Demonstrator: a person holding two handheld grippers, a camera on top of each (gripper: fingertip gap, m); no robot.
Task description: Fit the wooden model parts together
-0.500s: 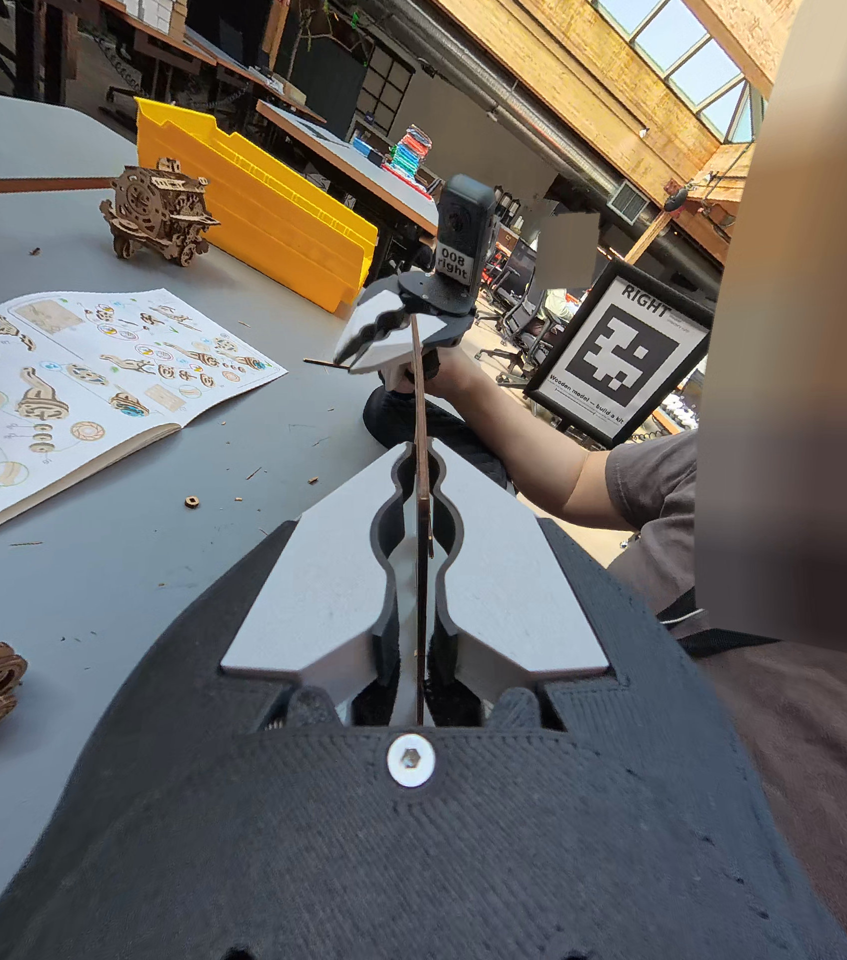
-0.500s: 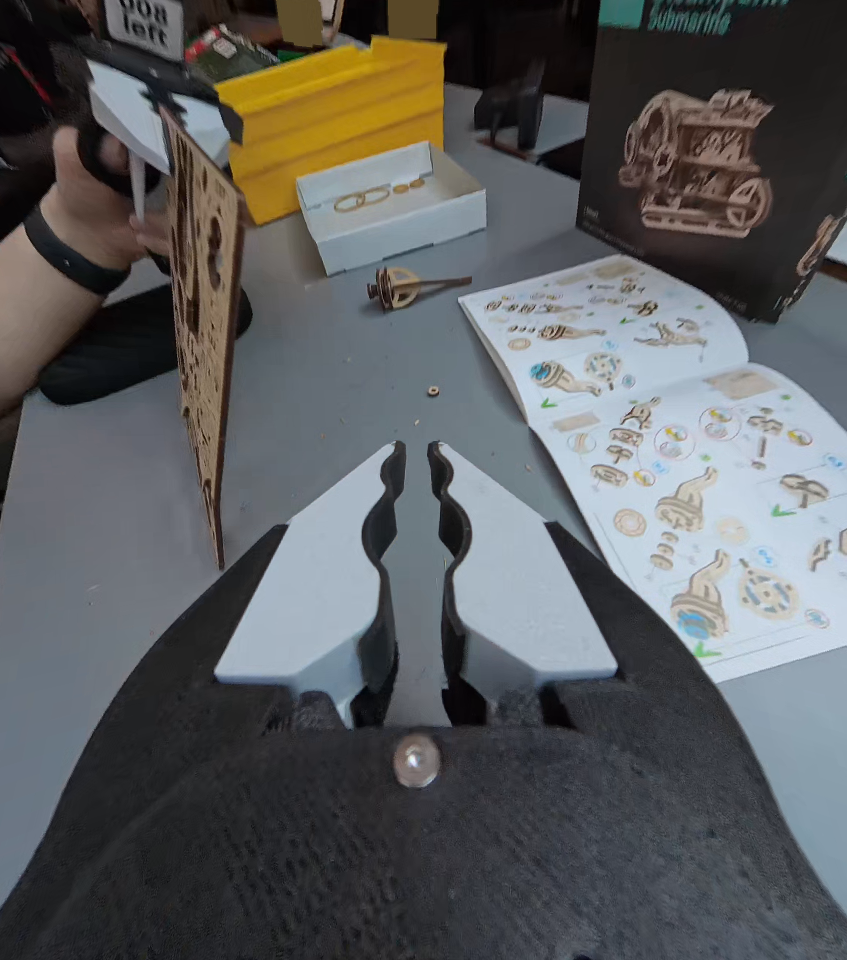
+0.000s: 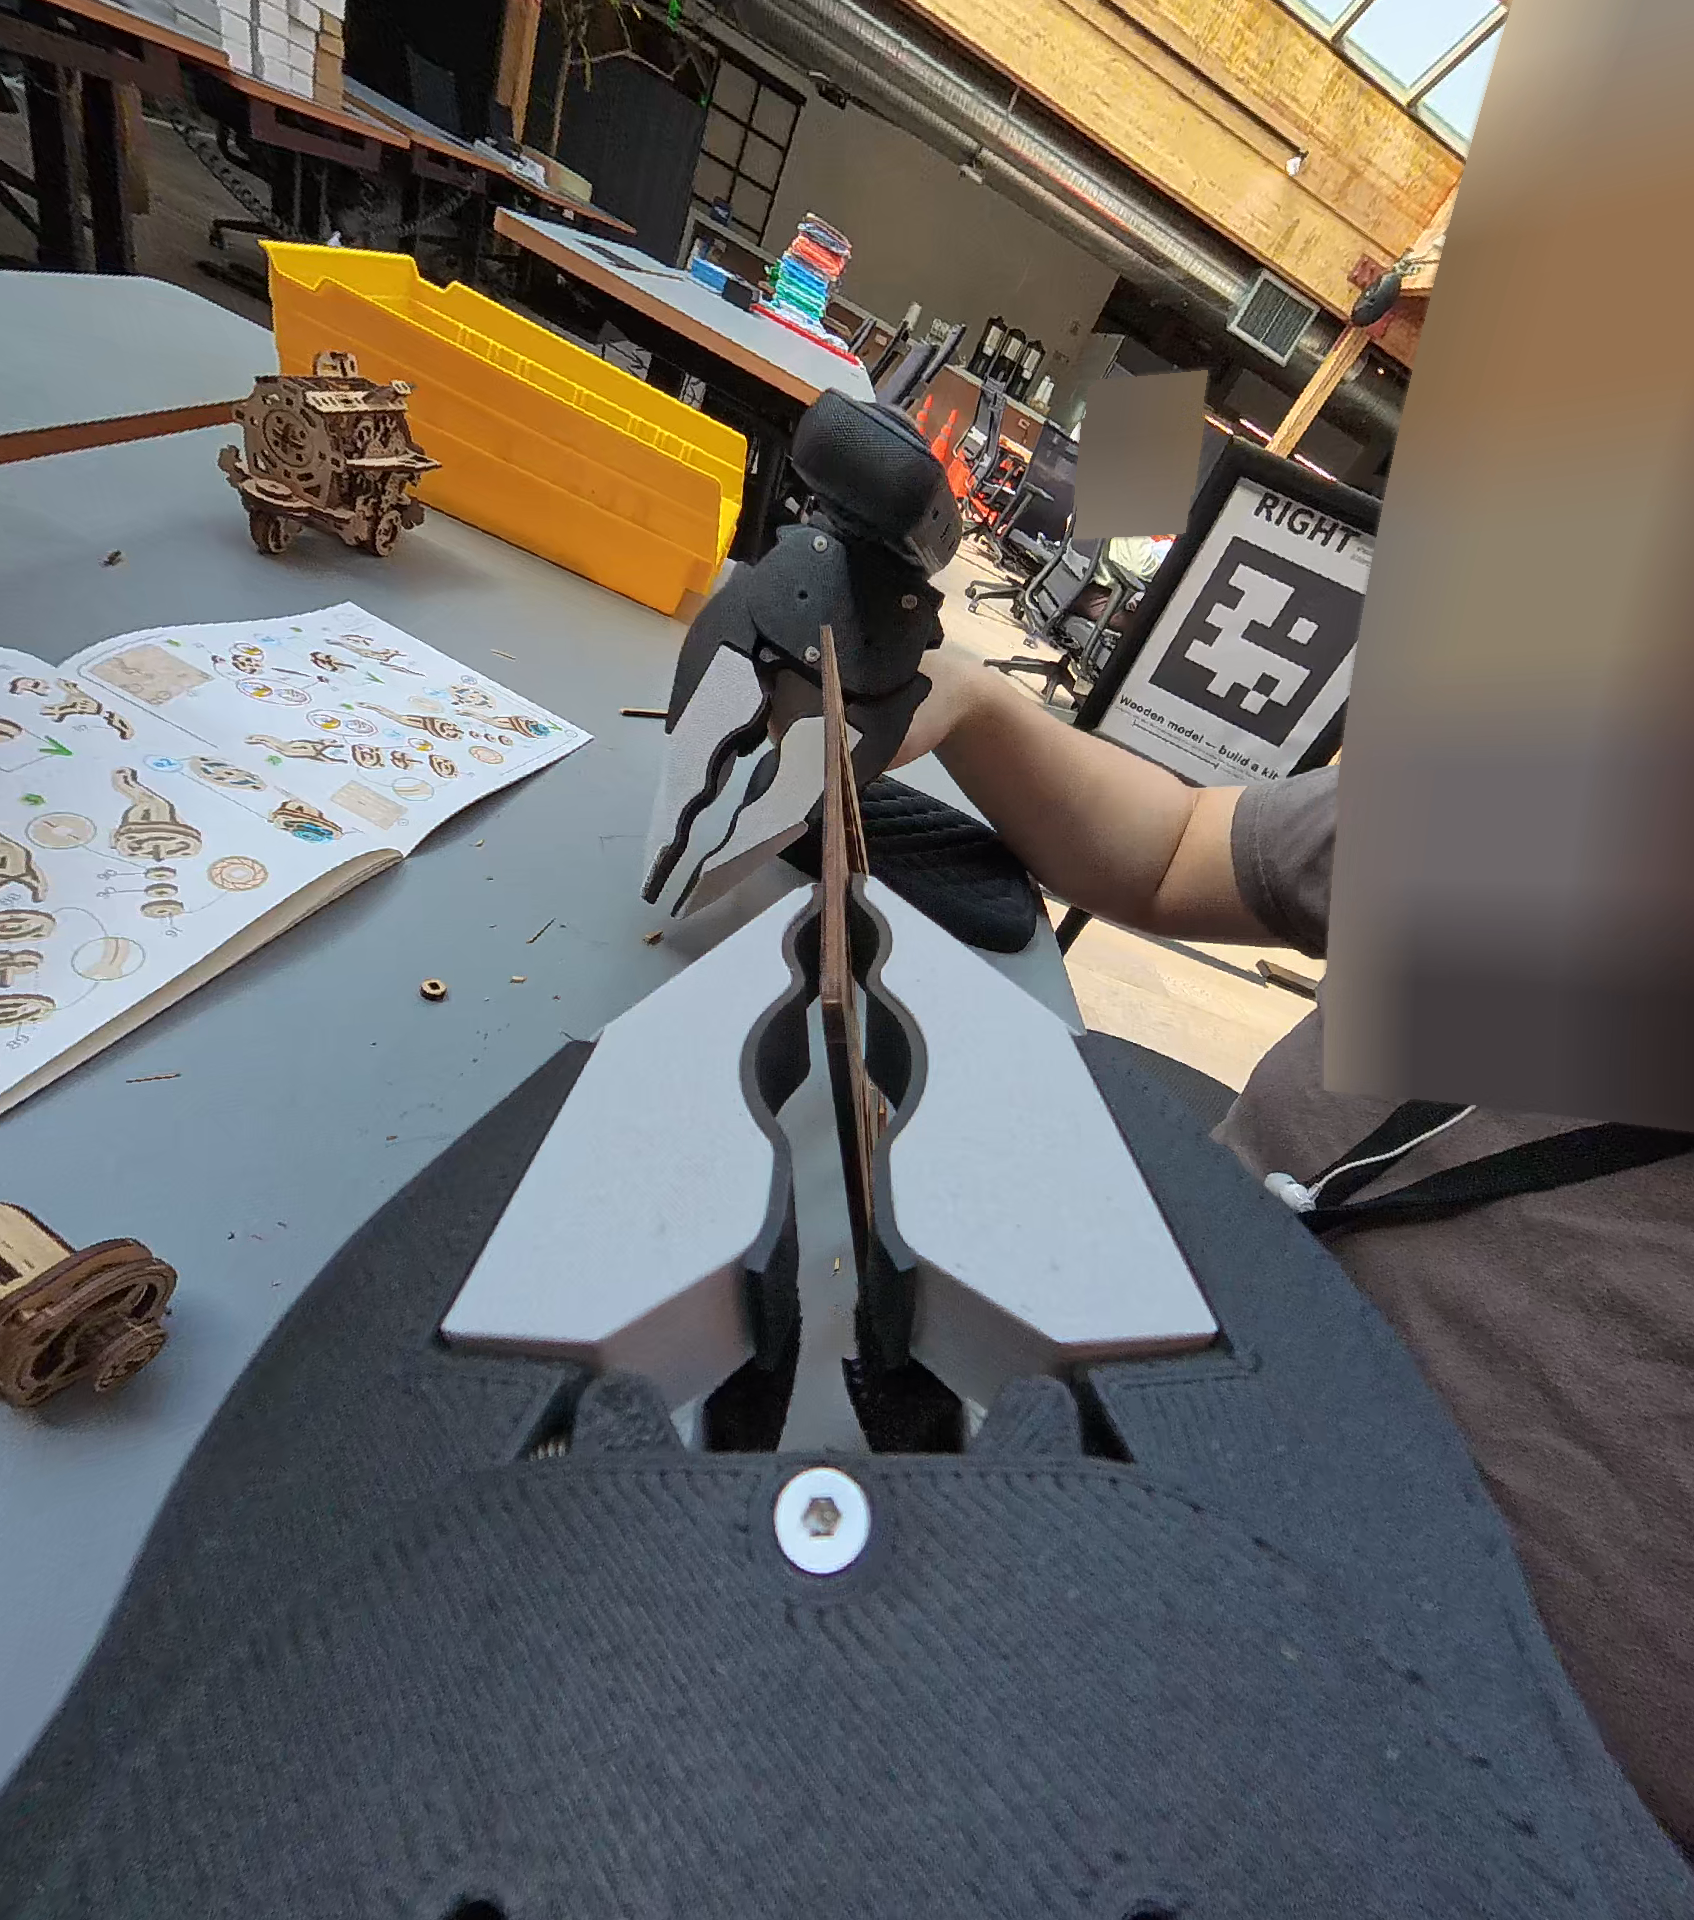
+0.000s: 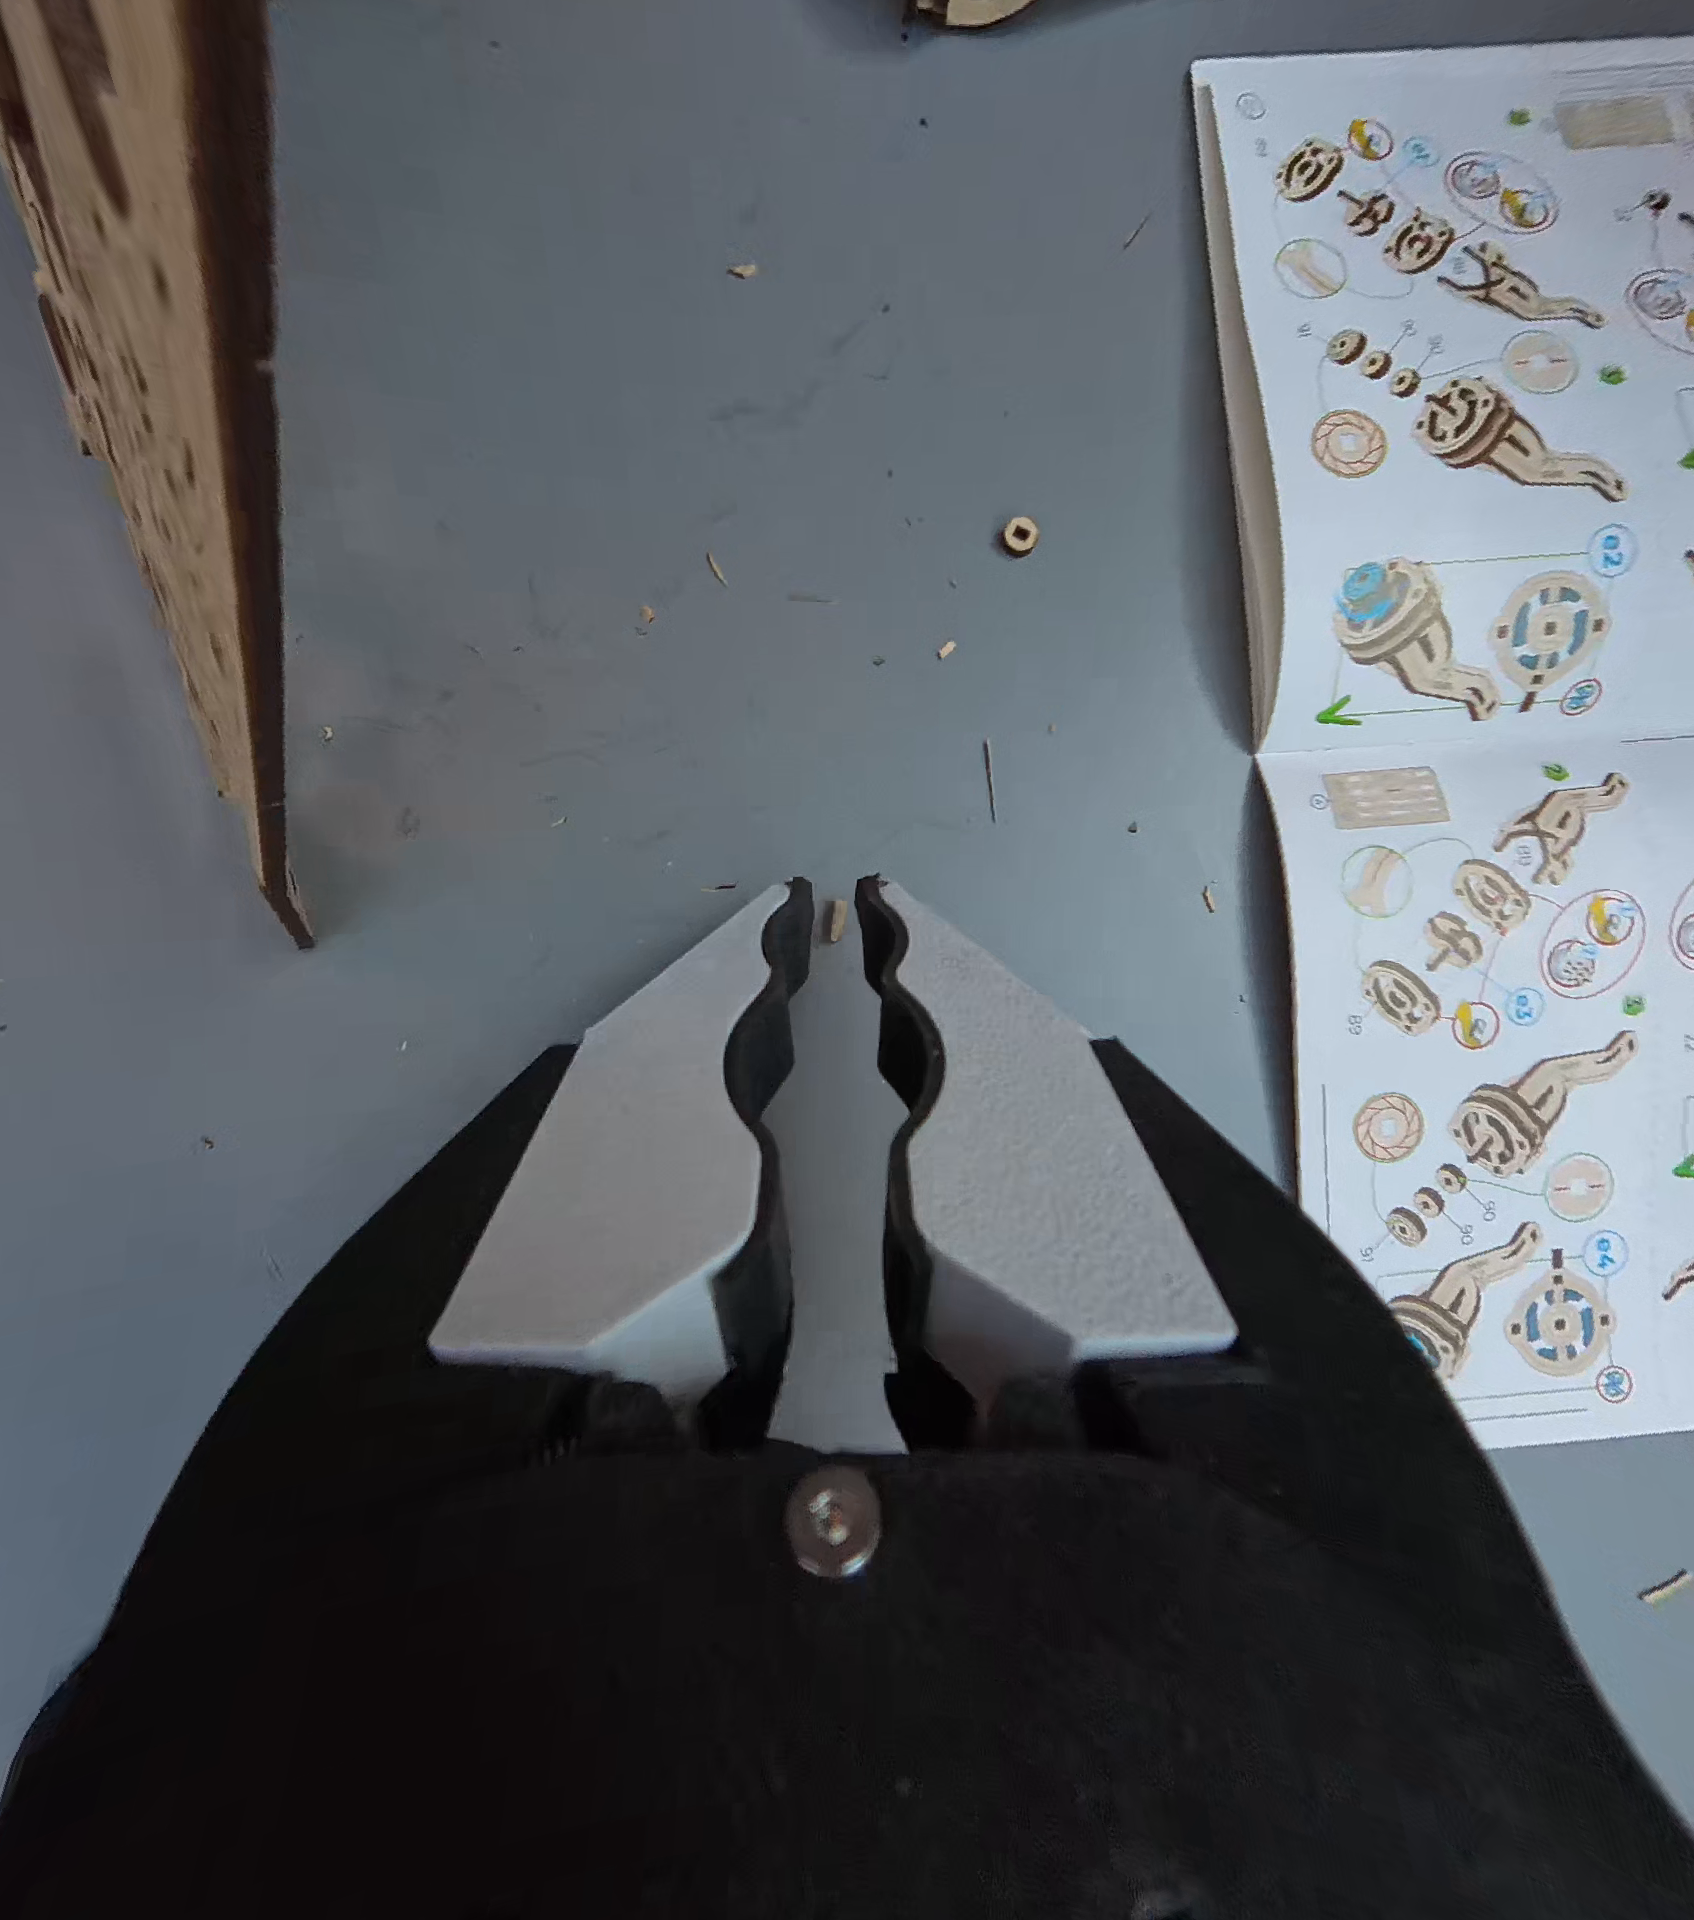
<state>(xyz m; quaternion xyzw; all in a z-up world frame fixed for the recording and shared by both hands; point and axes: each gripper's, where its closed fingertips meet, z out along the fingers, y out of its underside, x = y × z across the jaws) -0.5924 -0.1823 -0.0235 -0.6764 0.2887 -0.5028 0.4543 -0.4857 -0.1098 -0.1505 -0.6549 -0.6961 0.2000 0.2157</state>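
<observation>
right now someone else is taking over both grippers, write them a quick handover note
Left gripper: shut on the wooden parts sheet, held upright on edge above the table.
Right gripper: open, pointing down at the table, a tiny wooden piece between its fingertips, not gripped.
Open instruction booklet lies to the right.
Done: no join visible in these views.
Left: grip the piece and fit it.

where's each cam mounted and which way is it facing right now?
Left wrist view: on the left gripper, looking level across the table; shows its fingers clamping the wooden sheet, the right gripper, the person's forearm.
Right wrist view: on the right gripper, pointing down at the table; fingers apart around a wood chip.
Shared: sheet, instruction booklet, loose wooden ring.
</observation>
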